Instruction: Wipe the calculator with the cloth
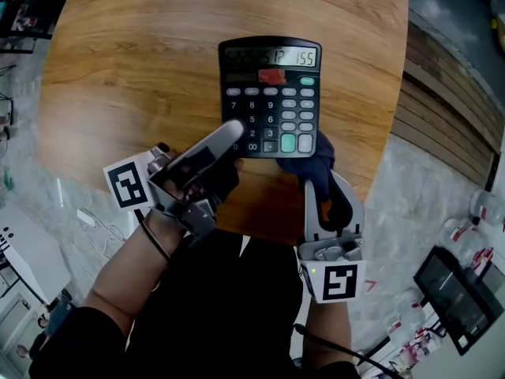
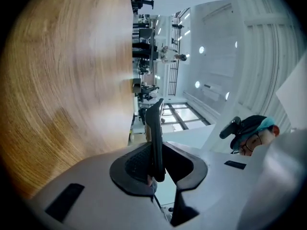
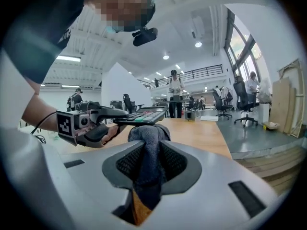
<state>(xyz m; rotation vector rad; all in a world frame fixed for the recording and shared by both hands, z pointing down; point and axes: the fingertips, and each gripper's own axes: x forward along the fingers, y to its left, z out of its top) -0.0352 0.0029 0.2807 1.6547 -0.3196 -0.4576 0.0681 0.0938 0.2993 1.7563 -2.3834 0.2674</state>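
Two tools engaged. The left gripper (image 1: 226, 142) is clamped on the calculator's (image 1: 270, 93) near-left corner, holding it clear of the table (image 1: 142, 54), evidently to steady it for cleaning. The right gripper (image 1: 323, 186) pinches the cloth (image 1: 316, 160), which is bunched against the calculator's near-right corner, ready to wipe.

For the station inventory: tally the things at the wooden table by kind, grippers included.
Calculator: 1
Cloth: 1
Grippers: 2, left gripper and right gripper
Table: 1
Total: 5
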